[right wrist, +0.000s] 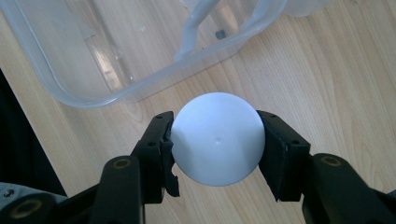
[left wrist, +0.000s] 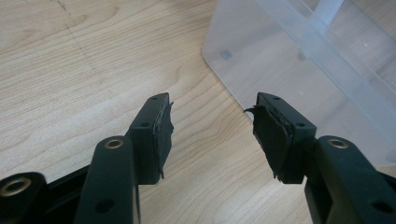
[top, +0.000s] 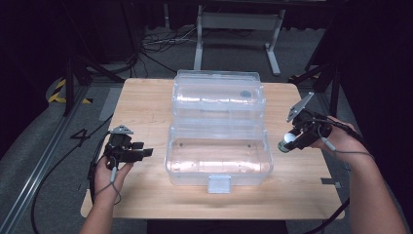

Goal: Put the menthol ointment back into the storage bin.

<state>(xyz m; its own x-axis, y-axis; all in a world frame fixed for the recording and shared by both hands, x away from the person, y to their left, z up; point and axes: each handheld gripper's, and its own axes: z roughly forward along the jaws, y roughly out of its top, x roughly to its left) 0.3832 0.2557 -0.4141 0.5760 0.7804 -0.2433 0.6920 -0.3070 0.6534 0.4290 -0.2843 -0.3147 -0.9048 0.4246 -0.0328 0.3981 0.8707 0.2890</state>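
Observation:
A clear plastic box point(top: 218, 161) lies open in the middle of the wooden table, its lid point(top: 217, 95) folded back behind it. My right gripper point(top: 288, 141) hovers just right of the box, shut on a white ball point(top: 290, 138). In the right gripper view the ball point(right wrist: 217, 138) is clamped between both pads above bare wood, with the box rim point(right wrist: 140, 91) just beyond. My left gripper point(top: 146, 152) rests left of the box, open and empty. In the left gripper view its jaws stand apart point(left wrist: 212, 126) over the table, near the box corner point(left wrist: 219, 56).
The table point(top: 146, 195) has bare wood in front of and beside the box. A latch tab point(top: 218, 184) sticks out at the box's front. Cables trail from both grippers. Dark stands and a metal frame point(top: 238, 29) lie behind the table's far edge.

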